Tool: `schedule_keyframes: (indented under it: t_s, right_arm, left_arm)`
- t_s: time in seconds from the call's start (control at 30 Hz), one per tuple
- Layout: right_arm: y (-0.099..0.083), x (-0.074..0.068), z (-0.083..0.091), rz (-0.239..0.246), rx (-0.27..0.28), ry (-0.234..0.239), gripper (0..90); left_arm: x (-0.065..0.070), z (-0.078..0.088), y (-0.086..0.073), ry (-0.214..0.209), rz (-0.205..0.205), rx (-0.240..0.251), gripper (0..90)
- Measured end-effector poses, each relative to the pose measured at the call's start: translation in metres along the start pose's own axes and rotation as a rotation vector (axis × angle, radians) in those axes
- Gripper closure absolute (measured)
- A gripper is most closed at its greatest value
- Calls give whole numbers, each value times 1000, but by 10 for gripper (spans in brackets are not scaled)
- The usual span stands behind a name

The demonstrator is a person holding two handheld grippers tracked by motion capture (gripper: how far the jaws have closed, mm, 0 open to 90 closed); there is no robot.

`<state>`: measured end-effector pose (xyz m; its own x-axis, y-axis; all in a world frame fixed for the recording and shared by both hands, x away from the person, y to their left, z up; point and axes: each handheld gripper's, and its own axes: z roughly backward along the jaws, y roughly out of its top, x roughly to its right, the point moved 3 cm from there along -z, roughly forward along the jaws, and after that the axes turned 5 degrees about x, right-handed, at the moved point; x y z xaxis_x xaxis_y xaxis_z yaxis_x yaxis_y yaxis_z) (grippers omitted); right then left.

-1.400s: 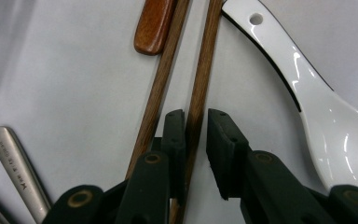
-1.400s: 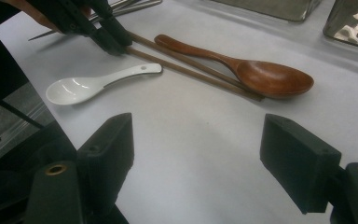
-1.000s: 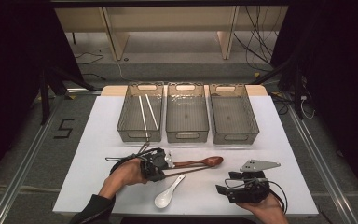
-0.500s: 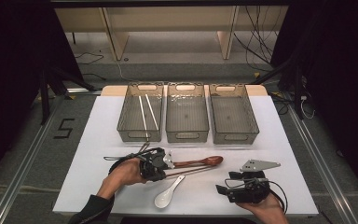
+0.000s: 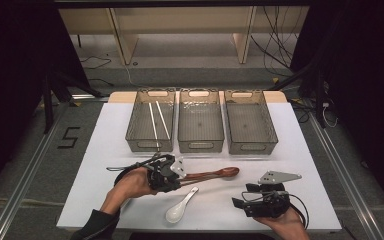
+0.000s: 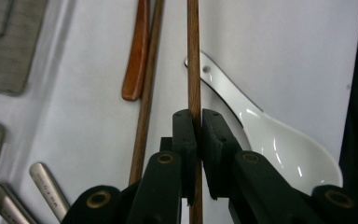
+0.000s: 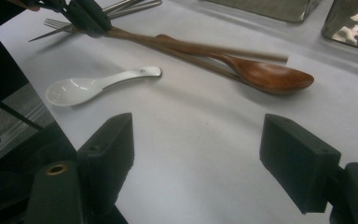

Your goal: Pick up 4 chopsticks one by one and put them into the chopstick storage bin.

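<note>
Gripping wooden chopstick (image 6: 194, 56), left claw (image 6: 199, 122) seemingly level.

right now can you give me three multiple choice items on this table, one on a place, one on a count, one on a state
1. Where do the pale chopsticks lie?
A. left bin
B. middle bin
C. right bin
2. How many clear bins stand in the row?
A. two
B. three
C. four
3. How is the left gripper?
A. open over the white spoon
B. shut on a brown chopstick
C. shut on the wooden spoon

Answers: 1 A, they lie in the left bin; 2 B, three stand side by side; 3 B, its fingers pinch the brown chopstick.
</note>
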<state>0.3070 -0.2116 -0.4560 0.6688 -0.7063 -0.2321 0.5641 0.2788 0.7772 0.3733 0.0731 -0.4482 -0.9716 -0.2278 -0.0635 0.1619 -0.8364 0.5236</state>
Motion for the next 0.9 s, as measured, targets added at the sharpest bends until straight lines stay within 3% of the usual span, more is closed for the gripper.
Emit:
schedule_keyframes:
  t_s: [0.07,0.2,0.47,0.9]
  right_arm:
    - [0,0,0,1,7,-3,268]
    - [1,0,2,3,26,-9,268]
    - [2,0,3,9,60,-14,268]
    - [2,1,3,6,63,-15,268]
  left_arm:
    - [-2,6,2,14,13,26,840]
    - [-9,15,4,41,80,102,840]
    - [-24,31,1,104,207,180,840]
    - [-51,51,-12,187,335,248,840]
